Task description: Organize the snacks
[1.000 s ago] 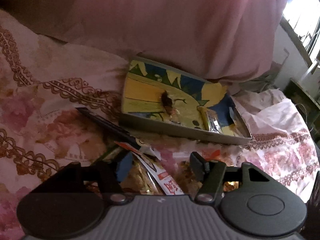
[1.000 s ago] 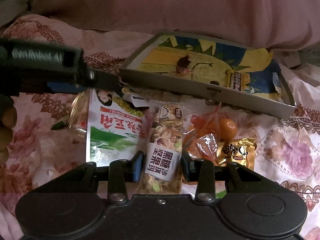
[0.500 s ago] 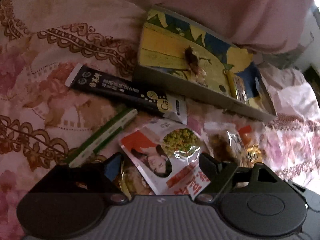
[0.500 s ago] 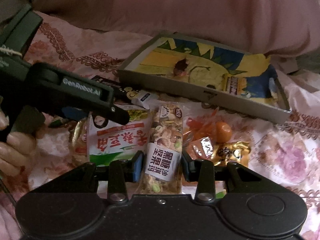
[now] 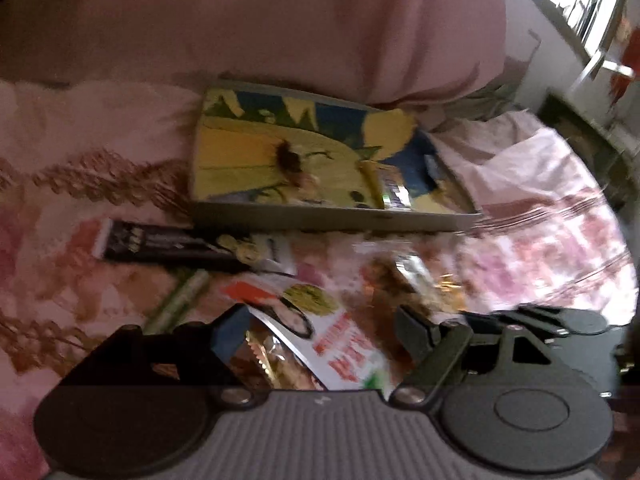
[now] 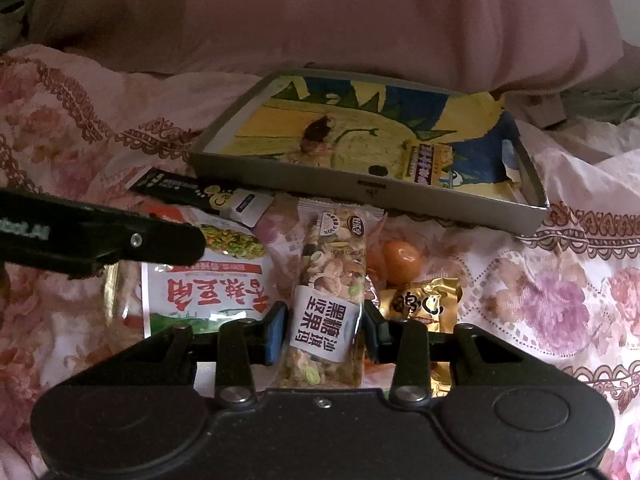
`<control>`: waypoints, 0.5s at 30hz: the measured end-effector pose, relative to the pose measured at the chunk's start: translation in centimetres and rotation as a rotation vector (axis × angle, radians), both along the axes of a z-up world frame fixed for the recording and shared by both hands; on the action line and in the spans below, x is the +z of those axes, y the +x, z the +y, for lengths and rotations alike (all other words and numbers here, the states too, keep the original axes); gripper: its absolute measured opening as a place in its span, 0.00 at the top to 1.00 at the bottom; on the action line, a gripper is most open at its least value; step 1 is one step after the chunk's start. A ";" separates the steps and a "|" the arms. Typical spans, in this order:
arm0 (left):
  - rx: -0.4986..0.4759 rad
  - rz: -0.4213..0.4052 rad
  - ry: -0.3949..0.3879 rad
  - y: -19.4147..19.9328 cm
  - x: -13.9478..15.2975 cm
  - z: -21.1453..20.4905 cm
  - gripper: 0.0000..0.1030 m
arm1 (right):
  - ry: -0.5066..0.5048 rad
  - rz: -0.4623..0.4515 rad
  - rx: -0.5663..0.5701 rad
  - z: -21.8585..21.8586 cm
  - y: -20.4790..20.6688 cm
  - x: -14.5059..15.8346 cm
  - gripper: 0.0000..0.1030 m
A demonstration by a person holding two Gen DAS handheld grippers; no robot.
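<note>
A shallow grey tray [image 6: 360,190] with a yellow and blue picture inside lies on the floral bedspread and holds a yellow packet [image 6: 430,162]. In front of it lie loose snacks. My right gripper [image 6: 324,320] is shut on a clear nut bar [image 6: 332,264] with a white label. My left gripper [image 5: 320,318] hovers over a white and red pea pouch [image 5: 336,344], which lies between its jaws. The jaws are closing, and the pads stand clear of the pouch. One of its fingers [image 6: 120,240] crosses the pea pouch [image 6: 200,292] in the right wrist view.
A black stick pack [image 5: 168,242] and a green stick [image 5: 180,300] lie left of the pouch. An orange fruit [image 6: 402,262] and a gold candy wrapper [image 6: 424,304] sit right of the nut bar. A pink pillow [image 6: 360,20] rises behind the tray.
My left gripper's jaws stand wider than a second ago, and it has swung over the pea pouch. My right gripper has kept still, shut on the nut bar.
</note>
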State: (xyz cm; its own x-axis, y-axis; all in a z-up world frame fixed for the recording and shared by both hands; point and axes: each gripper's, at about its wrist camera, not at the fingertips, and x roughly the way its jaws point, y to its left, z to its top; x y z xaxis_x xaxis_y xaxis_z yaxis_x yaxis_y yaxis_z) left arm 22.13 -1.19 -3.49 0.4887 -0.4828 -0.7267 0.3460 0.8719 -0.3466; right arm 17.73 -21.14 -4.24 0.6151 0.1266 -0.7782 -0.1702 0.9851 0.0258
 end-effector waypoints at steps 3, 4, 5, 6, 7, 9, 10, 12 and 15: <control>0.003 0.020 -0.078 0.0 0.0 0.2 0.20 | 0.009 -0.001 -0.011 -0.7 -0.1 0.5 0.60; 0.008 0.025 -0.101 0.1 -0.1 0.3 0.20 | 0.016 0.000 -0.017 -1.0 -0.2 0.7 0.60; 0.013 0.026 -0.122 0.2 -0.1 0.5 0.20 | 0.022 0.001 -0.024 -1.3 -0.2 0.8 0.60; 0.019 0.024 -0.132 0.4 -0.1 0.6 0.20 | 0.027 0.001 -0.031 -1.5 -0.2 1.0 0.60; 0.029 0.022 -0.127 0.6 -0.3 0.6 0.20 | 0.031 0.000 -0.035 -1.7 -0.2 1.1 0.60; 0.035 0.011 -0.100 1.2 -0.7 0.2 0.20 | 0.036 -0.002 -0.042 -1.9 -0.1 1.2 0.60; 0.035 0.014 -0.080 1.6 -1.0 -0.1 0.20 | 0.040 -0.002 -0.043 -2.0 0.0 1.3 0.60; 0.039 0.024 -0.061 2.3 -1.6 -0.4 0.20 | 0.043 -0.003 -0.040 -1.9 0.0 1.2 0.60; 0.053 0.010 -0.097 2.5 -1.4 -0.3 0.23 | 0.030 -0.006 -0.034 -1.8 0.0 1.0 0.60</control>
State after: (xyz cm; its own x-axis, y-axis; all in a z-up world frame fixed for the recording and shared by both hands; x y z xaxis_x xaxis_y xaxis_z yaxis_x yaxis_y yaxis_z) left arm 24.59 -1.46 -4.89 0.5084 -0.5247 -0.6828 0.2961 0.8511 -0.4336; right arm 17.76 -22.93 -3.21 0.6237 0.1288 -0.7709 -0.1373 0.9890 0.0542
